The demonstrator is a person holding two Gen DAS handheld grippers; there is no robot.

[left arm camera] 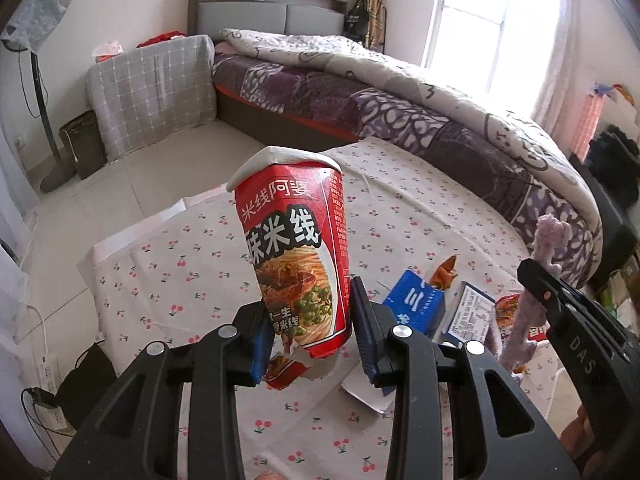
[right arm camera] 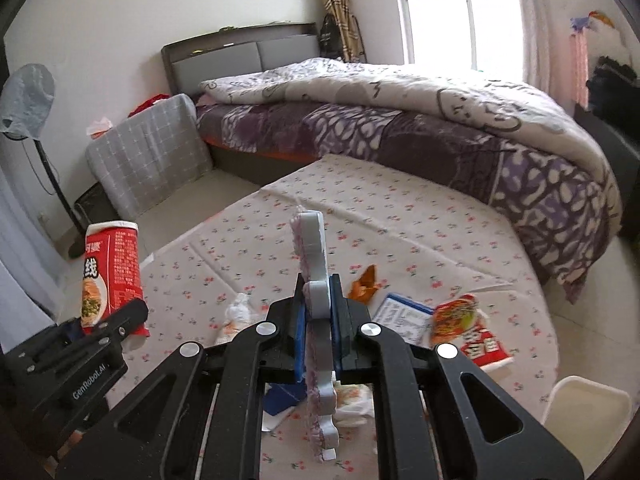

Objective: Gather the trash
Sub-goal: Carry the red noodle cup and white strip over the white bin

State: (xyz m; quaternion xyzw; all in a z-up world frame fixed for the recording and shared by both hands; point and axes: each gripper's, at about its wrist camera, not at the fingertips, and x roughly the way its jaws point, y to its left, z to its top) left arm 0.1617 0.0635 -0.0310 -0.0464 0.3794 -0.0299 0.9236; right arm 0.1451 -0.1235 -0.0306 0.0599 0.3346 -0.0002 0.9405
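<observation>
Behind the work area sits a bed (left arm camera: 400, 92) with a purple patterned quilt; a grey checked cushion (left arm camera: 152, 92) leans at its near corner, and a standing fan (left arm camera: 36, 20) is off to the left by the wall.

Closer in, a table with a cherry-print cloth (left arm camera: 168, 264) carries the loose trash. Lying on the cloth, largest first:
- blue box (left arm camera: 416, 300), flat on the cloth just right of the left gripper
- printed carton (right arm camera: 404, 318) with a white label face, next to the blue box
- red snack packet (right arm camera: 468, 328), touching the carton's right edge
- crumpled white tissue (right arm camera: 238, 312), left of the right gripper
- small orange wrapper (right arm camera: 366, 280), just beyond the carton

White bin rim (right arm camera: 588, 404) shows at the lower right, off the table edge.

Held items:
- left gripper (left arm camera: 312, 332): blue pads clamped on the lower part of a red noodle cup (left arm camera: 296, 248). Cup is tilted, white rim up and away, clear of the table; torn paper hangs off its bottom.
- right gripper (right arm camera: 320, 336): fingers pressed together on a flat grey pad with pink fuzzy edging (right arm camera: 314, 280), held edge-on and upright, clear of the table.

Both grippers are side by side above the near edge of the table, well apart.
</observation>
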